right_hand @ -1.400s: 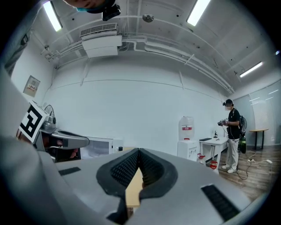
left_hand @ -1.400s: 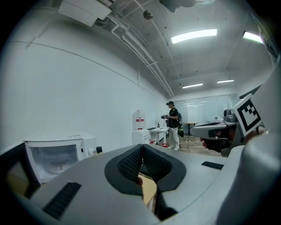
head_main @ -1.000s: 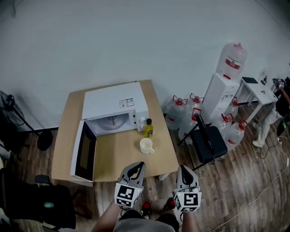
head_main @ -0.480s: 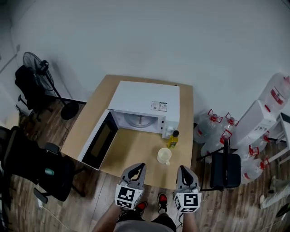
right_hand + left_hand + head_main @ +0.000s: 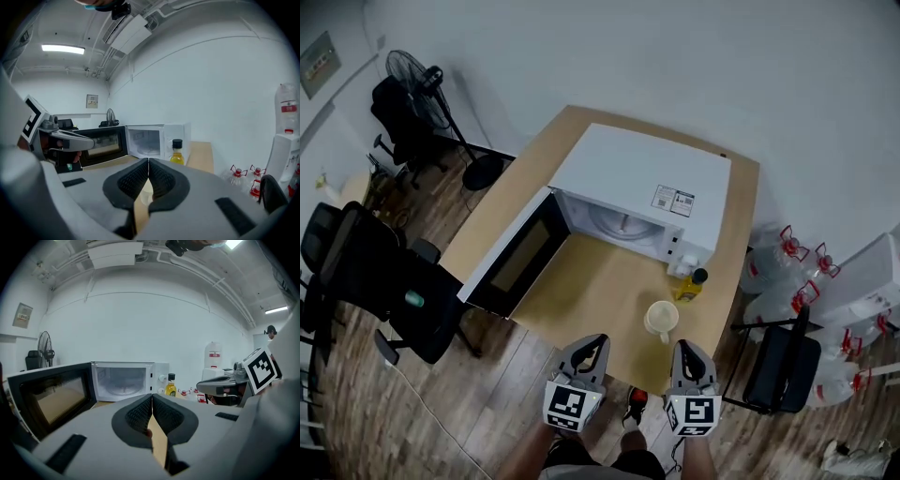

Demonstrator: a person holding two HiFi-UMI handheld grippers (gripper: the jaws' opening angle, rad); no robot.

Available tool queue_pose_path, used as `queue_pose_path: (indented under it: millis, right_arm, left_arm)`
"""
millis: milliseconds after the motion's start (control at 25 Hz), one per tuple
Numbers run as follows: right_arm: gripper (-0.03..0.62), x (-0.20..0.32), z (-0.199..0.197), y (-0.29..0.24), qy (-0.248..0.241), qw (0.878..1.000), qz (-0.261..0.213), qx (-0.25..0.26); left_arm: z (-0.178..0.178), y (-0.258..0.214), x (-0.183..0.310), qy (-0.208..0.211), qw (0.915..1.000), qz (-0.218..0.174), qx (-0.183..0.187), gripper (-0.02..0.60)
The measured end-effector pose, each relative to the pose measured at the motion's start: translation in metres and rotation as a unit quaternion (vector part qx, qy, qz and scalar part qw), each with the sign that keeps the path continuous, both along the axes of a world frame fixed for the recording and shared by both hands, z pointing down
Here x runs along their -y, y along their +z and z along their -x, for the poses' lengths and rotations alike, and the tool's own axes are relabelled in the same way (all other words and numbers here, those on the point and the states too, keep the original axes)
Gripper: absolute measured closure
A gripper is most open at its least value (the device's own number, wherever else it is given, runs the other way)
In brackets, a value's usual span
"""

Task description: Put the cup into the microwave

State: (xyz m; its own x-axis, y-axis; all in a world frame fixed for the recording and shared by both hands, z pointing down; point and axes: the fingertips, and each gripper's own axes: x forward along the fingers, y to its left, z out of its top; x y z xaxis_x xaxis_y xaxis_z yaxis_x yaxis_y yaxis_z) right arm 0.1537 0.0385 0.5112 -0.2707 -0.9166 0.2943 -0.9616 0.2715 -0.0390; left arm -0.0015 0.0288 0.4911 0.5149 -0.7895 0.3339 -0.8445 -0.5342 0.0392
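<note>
A cream cup (image 5: pixel 661 319) with a handle stands on the wooden table (image 5: pixel 581 300), near its front edge, next to a yellow bottle (image 5: pixel 691 284). Behind them is the white microwave (image 5: pixel 642 173), its door (image 5: pixel 520 261) swung wide open to the left and its cavity (image 5: pixel 123 380) empty. My left gripper (image 5: pixel 592 341) is shut and empty, just short of the table edge, left of the cup. My right gripper (image 5: pixel 684 348) is shut too, right below the cup. In the right gripper view a pale sliver of the cup (image 5: pixel 143 196) shows under the closed pads (image 5: pixel 159 180).
Red-capped water jugs (image 5: pixel 792 267) and a black chair (image 5: pixel 776 367) stand right of the table. A black office chair (image 5: pixel 408 300) and a floor fan (image 5: pixel 417 70) stand to the left. The white wall runs behind the table.
The view has swung, so the table and microwave now lie turned and nearer the middle. Both grippers stay shut at the bottom edge; the cup and bottle keep their place by the microwave.
</note>
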Motion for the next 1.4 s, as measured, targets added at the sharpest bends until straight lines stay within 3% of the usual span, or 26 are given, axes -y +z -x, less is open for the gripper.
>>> queue_pose_path:
  millis: [400, 560, 760, 1200, 1400]
  right_arm:
    - [0.566, 0.006, 0.006, 0.082, -0.043, 0.996, 0.073, 0.016]
    - [0.46, 0.006, 0.012, 0.109, -0.063, 0.993, 0.101, 0.02]
    - [0.404, 0.009, 0.016, 0.134, -0.072, 0.99, 0.12, 0.021]
    - [0.399, 0.02, 0.015, 0.153, -0.067, 0.99, 0.119, 0.02]
    - [0.454, 0.023, 0.015, 0.156, -0.058, 0.991, 0.117, 0.011]
  left_arm:
    - [-0.006, 0.057, 0.01, -0.033, 0.9988, 0.035, 0.005, 0.557]
    - [-0.006, 0.074, 0.013, -0.045, 0.9978, 0.047, 0.009, 0.557]
    - [-0.003, 0.088, 0.018, -0.06, 0.9966, 0.057, 0.009, 0.557]
    - [-0.003, 0.114, 0.021, -0.066, 0.9948, 0.077, 0.013, 0.557]
    - [-0.002, 0.116, 0.021, -0.066, 0.9946, 0.079, 0.014, 0.557]
